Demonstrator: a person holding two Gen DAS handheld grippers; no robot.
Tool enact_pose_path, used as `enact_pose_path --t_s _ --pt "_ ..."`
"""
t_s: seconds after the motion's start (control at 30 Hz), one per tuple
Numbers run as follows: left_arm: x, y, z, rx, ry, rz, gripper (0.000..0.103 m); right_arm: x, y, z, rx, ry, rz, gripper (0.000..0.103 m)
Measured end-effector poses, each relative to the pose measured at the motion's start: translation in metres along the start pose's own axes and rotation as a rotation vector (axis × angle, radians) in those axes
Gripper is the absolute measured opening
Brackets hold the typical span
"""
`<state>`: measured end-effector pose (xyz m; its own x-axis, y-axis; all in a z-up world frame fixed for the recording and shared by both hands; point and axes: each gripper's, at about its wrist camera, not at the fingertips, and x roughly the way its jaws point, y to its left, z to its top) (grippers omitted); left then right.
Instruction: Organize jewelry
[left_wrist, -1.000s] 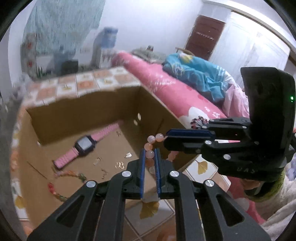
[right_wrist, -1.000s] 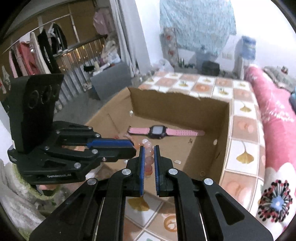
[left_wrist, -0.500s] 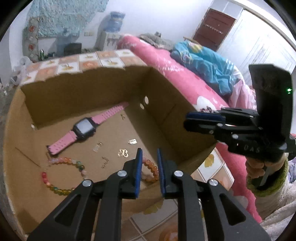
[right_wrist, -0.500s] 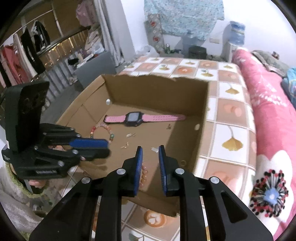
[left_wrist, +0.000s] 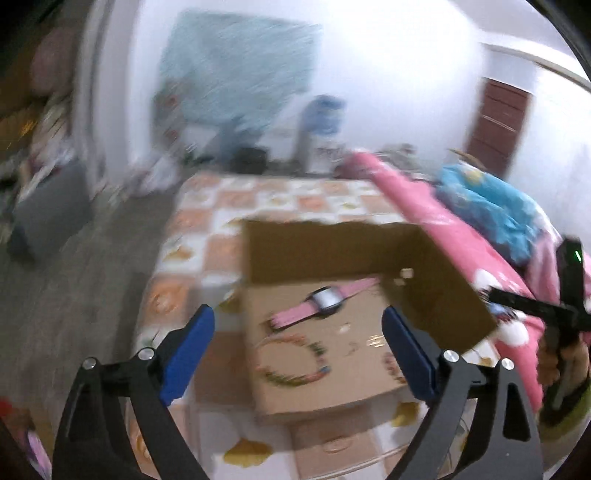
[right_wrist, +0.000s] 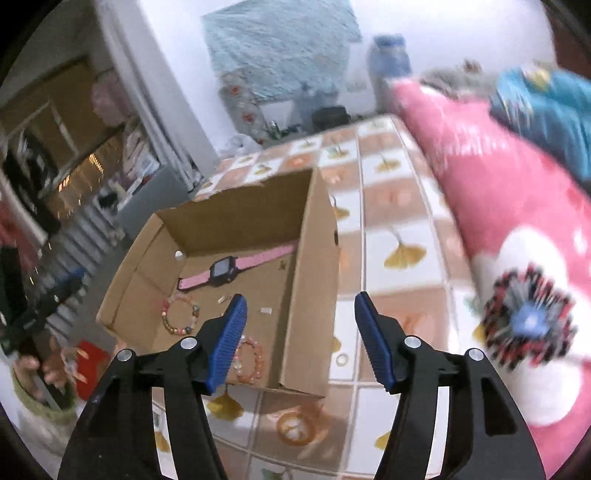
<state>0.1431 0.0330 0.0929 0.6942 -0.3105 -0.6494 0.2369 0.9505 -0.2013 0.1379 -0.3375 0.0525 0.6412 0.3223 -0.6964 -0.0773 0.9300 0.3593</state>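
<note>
Motion blur smears the small trinkets beyond telling; left view.

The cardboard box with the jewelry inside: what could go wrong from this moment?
The orange bead bracelet lies close to the near wall of the open brown cardboard box, so a reach for it might knock that wall. Tiny metal pieces lie loose on the box floor by the pink-strapped watch; they could be overlooked or scattered.
</note>
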Motion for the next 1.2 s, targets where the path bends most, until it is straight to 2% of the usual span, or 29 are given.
enact_pose_path --t_s 0.03,0.17,0.23,0.27,0.3,0.37,0.43,0.5,0.9,1.2 --pt "0.008 0.013 -0.004 -0.061 0.033 0.011 0.09 0.007 -0.003 -0.001 0.034 0.017 0.017 0.058" --pt "0.038 0.042 -0.017 -0.231 0.168 -0.021 0.09 0.03 -0.006 -0.006 0.094 0.082 0.058 0.059" --pt "0.051 0.043 -0.027 -0.288 0.224 -0.1 0.09 0.04 -0.002 -0.008 0.101 0.129 0.102 0.059" --pt "0.055 0.043 -0.03 -0.301 0.244 -0.127 0.09 0.042 0.0 -0.011 0.103 0.143 0.13 0.063" --pt "0.059 0.038 -0.034 -0.312 0.266 -0.164 0.09 0.042 0.004 -0.012 0.099 0.147 0.135 0.063" --pt "0.059 0.03 -0.037 -0.303 0.272 -0.191 0.091 0.041 0.011 -0.014 0.078 0.154 0.124 0.064" --pt "0.057 0.017 -0.039 -0.263 0.265 -0.136 0.091 0.038 0.013 -0.016 0.076 0.166 0.12 0.064" --pt "0.053 0.012 -0.042 -0.258 0.264 -0.126 0.091 0.035 0.013 -0.019 0.085 0.17 0.12 0.064" --pt "0.018 -0.006 -0.078 -0.272 0.287 -0.19 0.091 -0.008 0.007 -0.055 0.131 0.16 0.106 0.064" --pt "0.005 -0.017 -0.092 -0.255 0.283 -0.182 0.091 -0.028 0.004 -0.076 0.163 0.117 0.091 0.064"
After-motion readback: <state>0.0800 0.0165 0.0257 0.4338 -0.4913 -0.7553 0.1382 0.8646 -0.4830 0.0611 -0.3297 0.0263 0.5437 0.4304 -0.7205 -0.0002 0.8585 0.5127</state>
